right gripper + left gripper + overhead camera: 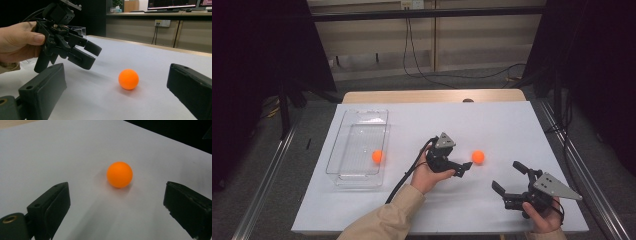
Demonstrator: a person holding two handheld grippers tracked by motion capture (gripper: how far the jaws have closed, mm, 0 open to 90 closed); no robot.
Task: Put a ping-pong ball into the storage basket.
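An orange ball [478, 157] lies on the white table top [492, 125], right of centre. My left gripper [463, 168], held in a hand, stands open just left of that ball and points at it. In the left gripper view the ball [119, 174] sits a little ahead of the wide-apart jaws of this gripper [116, 195], touching neither. My right gripper [508, 176] is open near the front right and empty. Its own view shows the ball [128, 79] ahead of the right gripper [115, 72], with the left gripper [94, 56] to the ball's left. A second orange ball [377, 156] rests inside a clear tray [343, 125].
The clear plastic tray stands at the table's left side, its long side running front to back. A black cable [402, 180] trails from the left gripper along the sleeve. Metal rails run along both sides of the table, and dark curtains hang beyond them.
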